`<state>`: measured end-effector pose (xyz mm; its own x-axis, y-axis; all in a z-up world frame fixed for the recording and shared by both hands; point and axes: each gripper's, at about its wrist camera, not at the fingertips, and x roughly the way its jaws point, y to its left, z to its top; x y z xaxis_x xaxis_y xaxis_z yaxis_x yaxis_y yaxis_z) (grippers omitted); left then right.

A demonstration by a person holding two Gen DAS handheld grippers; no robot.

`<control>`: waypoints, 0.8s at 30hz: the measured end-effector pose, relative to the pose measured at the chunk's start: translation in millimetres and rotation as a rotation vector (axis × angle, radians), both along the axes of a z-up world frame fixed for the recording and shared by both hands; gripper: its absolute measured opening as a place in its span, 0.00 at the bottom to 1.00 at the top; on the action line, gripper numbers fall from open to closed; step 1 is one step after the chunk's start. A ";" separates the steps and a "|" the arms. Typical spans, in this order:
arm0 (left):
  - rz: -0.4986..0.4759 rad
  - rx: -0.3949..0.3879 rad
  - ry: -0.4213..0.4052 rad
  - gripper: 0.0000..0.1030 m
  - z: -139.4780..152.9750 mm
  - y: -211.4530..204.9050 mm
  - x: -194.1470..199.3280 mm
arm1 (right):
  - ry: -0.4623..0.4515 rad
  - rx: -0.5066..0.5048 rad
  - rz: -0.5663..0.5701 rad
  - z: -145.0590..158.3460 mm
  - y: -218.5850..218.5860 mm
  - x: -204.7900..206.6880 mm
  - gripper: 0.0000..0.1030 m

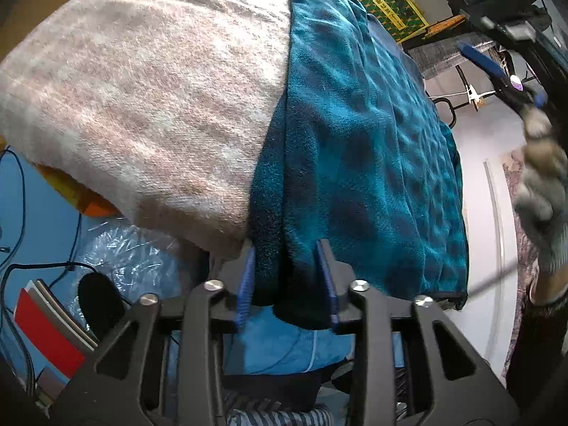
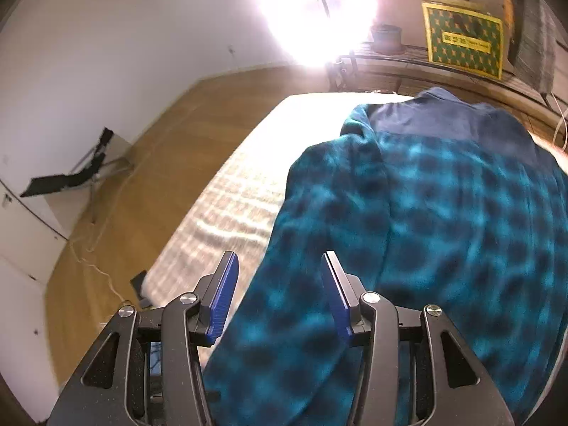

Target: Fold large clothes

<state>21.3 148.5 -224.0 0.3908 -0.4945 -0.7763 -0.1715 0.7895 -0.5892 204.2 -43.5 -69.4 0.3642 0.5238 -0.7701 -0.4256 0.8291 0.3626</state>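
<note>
Now we see the teal plaid fleece (image 1: 358, 163) spread on the beige blanket (image 1: 142, 106), its folded edge pinched in our left gripper (image 1: 288, 277). Our right gripper (image 2: 280, 298) hangs half open over it, gripping nothing.

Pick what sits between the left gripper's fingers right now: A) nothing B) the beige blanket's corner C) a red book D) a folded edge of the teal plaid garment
D: in the left wrist view a dark fold of the teal plaid garment hangs between the left gripper fingers.
</note>
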 end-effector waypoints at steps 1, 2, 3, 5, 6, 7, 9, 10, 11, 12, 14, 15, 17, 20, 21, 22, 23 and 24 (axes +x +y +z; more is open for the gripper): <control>-0.003 -0.010 -0.001 0.15 0.5 0.3 0.7 | 0.012 -0.006 0.002 -3.8 8.9 7.7 0.46; -0.003 -0.016 -0.004 0.12 1.8 0.8 0.2 | 0.023 -0.011 0.004 -7.5 15.7 13.2 0.46; 0.002 -0.023 -0.012 0.10 4.3 1.5 -0.9 | 0.035 -0.021 0.003 -12.2 23.5 20.4 0.46; 0.005 -0.040 -0.039 0.09 12.8 2.2 -3.3 | 0.050 -0.053 0.005 -22.5 38.9 35.3 0.46; 0.004 -0.050 -0.056 0.08 17.8 2.6 -4.4 | 0.054 -0.074 0.004 -28.6 47.4 43.8 0.46; 0.003 -0.057 -0.070 0.08 22.5 3.2 -5.0 | 0.058 -0.087 0.001 -31.6 52.1 49.0 0.46; 0.000 -0.076 -0.098 0.08 31.1 3.2 -6.2 | 0.080 -0.109 -0.006 -42.4 65.1 66.3 0.49; -0.002 -0.085 -0.107 0.08 34.0 2.8 -6.2 | 0.086 -0.114 -0.009 -46.7 69.4 72.1 0.54; -0.003 -0.102 -0.115 0.07 36.9 2.8 -6.3 | 0.090 -0.121 -0.014 -50.8 74.2 77.7 0.56; -0.003 -0.120 -0.122 0.07 39.5 2.6 -5.5 | 0.094 -0.133 -0.020 -55.8 79.5 84.1 0.56; -0.011 -0.142 -0.144 0.07 46.3 -0.4 -5.0 | 0.106 -0.158 -0.025 -66.4 90.5 96.1 0.56; -0.019 -0.145 -0.159 0.06 50.9 -3.5 -4.2 | 0.112 -0.172 -0.023 -71.8 95.9 101.3 0.56; -0.040 -0.150 -0.188 0.06 60.2 -10.9 -2.9 | 0.120 -0.210 -0.011 -82.3 108.1 109.3 0.56; -0.074 -0.145 -0.226 0.06 72.0 -21.9 -1.5 | 0.123 -0.301 0.008 -97.8 123.6 117.8 0.56; -0.083 -0.138 -0.232 0.06 74.2 -25.2 -0.8 | 0.122 -0.332 0.011 -102.4 127.7 119.3 0.56; -0.090 -0.134 -0.237 0.06 75.8 -28.8 0.2 | 0.125 -0.358 0.017 -107.0 131.5 121.1 0.56; -0.098 -0.133 -0.242 0.06 77.4 -32.2 0.8 | 0.129 -0.378 0.026 -111.0 134.5 122.2 0.56; -0.104 -0.134 -0.244 0.06 78.4 -34.9 1.3 | 0.131 -0.394 0.033 -114.0 136.7 123.1 0.56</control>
<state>22.6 113.7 -145.7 0.5000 -0.6332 -0.5908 0.0655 0.7079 -0.7032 327.3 93.3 -183.4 0.2373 0.1891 -0.9529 -0.4260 0.9018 0.0729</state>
